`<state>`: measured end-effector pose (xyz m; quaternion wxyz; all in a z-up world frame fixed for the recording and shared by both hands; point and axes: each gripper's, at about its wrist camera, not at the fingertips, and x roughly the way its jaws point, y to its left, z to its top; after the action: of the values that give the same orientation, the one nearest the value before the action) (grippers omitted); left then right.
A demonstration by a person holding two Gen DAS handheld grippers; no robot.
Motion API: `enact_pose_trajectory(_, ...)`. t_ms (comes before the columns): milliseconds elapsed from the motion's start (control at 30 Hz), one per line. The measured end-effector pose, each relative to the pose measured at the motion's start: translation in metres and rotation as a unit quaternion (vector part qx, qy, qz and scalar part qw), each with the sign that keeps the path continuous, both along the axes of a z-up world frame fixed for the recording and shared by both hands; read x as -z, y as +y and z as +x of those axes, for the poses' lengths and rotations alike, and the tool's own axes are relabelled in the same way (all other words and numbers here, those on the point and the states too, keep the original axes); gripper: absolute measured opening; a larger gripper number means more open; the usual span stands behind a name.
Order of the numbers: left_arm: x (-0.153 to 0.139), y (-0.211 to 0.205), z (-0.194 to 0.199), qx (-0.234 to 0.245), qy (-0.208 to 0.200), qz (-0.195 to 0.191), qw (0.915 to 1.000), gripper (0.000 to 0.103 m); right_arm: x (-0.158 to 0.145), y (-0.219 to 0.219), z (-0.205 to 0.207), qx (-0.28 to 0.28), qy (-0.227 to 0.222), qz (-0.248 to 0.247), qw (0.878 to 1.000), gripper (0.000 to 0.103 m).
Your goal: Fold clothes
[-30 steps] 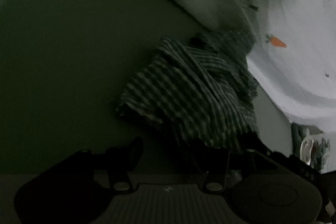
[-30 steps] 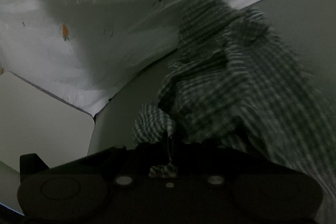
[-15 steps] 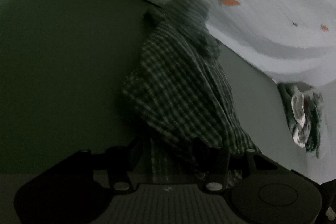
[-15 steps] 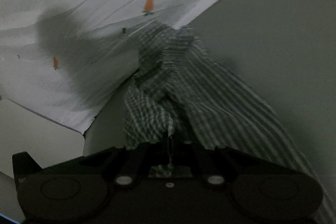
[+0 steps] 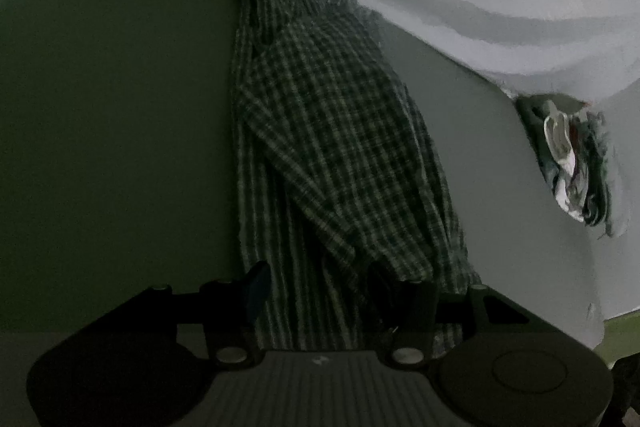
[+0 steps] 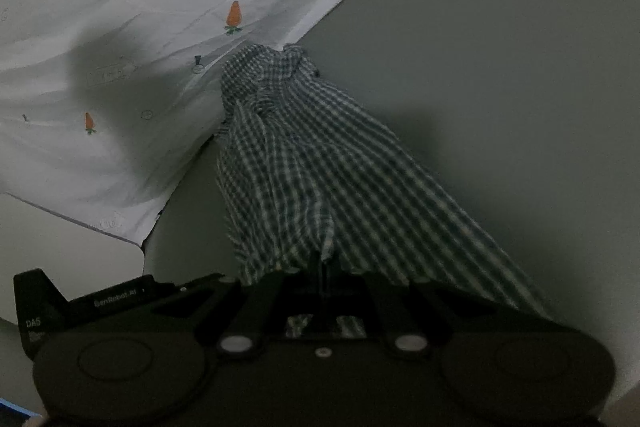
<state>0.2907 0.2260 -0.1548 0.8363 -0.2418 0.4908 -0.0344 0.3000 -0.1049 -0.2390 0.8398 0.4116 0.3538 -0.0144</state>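
A plain grey-green surface (image 5: 112, 115) carried everything. A checked shirt (image 5: 332, 131) trailed across it, far end touching a white sheet (image 6: 120, 27) printed with small carrots. Beside the sheet's edge lay a crumpled dark-and-white bundle (image 5: 572, 163).

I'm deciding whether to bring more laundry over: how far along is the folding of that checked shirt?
No fold shows yet. The checked shirt hangs stretched and bunched over the grey surface. In hand: the right hand-held gripper is shut on one edge, and cloth runs between the left hand-held gripper's parted fingers. Left: spreading it flat and folding. Another crumpled garment waits beside the white sheet.
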Motion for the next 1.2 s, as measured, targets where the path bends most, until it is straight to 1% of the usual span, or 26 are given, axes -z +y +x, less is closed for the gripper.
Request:
enact_pose_trajectory(233, 0.007, -0.014, -0.017, 0.007, 0.011, 0.007, 0.9999, 0.055, 0.005, -0.005, -0.025, 0.007, 0.013, 0.001, 1.0, 0.002)
enact_pose_trajectory(367, 0.007, -0.018, -0.022, 0.011, 0.013, 0.011, 0.9998, 0.055, 0.007, -0.008, -0.035, 0.007, 0.021, -0.01, 1.0, 0.002)
enact_pose_trajectory(433, 0.008, -0.019, -0.023, 0.013, 0.016, 0.014, 0.9997, 0.056, 0.011, -0.01, -0.038, 0.013, 0.029, -0.001, 1.0, 0.002)
enact_pose_trajectory(500, 0.011, -0.018, -0.025, 0.014, 0.019, 0.016, 0.9996, 0.056, 0.015, -0.011, -0.04, 0.017, 0.038, 0.006, 0.999, 0.002)
enact_pose_trajectory(667, 0.012, -0.016, -0.026, 0.014, 0.025, 0.018, 0.9994, 0.057, 0.02, -0.01, -0.041, 0.018, 0.055, 0.002, 0.998, 0.002)
enact_pose_trajectory(767, 0.011, -0.013, -0.026, 0.015, 0.027, 0.021, 0.9993, 0.057, 0.018, -0.007, -0.039, 0.015, 0.059, -0.002, 0.998, 0.002)
enact_pose_trajectory(833, 0.01, -0.011, -0.024, 0.014, 0.028, 0.021, 0.9993, 0.057, 0.017, -0.006, -0.036, 0.012, 0.07, -0.009, 0.997, 0.003)
enact_pose_trajectory(867, 0.009, -0.011, -0.023, 0.013, 0.028, 0.022, 0.9993, 0.057, 0.015, -0.005, -0.034, 0.008, 0.076, -0.016, 0.997, 0.008)
enact_pose_trajectory(900, 0.008, -0.012, -0.021, 0.012, 0.028, 0.024, 0.9993, 0.058, 0.013, -0.004, -0.032, 0.005, 0.082, -0.023, 0.996, 0.015)
enact_pose_trajectory(933, 0.007, -0.012, -0.02, 0.011, 0.027, 0.026, 0.9992, 0.059, 0.01, -0.003, -0.03, 0.001, 0.088, -0.03, 0.996, 0.019)
enact_pose_trajectory(1000, 0.005, -0.012, -0.017, 0.009, 0.022, 0.028, 0.9993, 0.061, 0.001, -0.002, -0.03, 0.0, 0.083, -0.05, 0.995, 0.03)
enact_pose_trajectory(1067, 0.003, -0.011, -0.013, 0.006, 0.019, 0.028, 0.9994, 0.061, -0.009, -0.003, -0.027, 0.0, 0.076, -0.067, 0.995, 0.033)
enact_pose_trajectory(1200, -0.002, -0.008, -0.005, -0.001, 0.015, 0.03, 0.9994, 0.061, -0.023, -0.008, -0.018, -0.001, 0.065, -0.089, 0.994, 0.034)
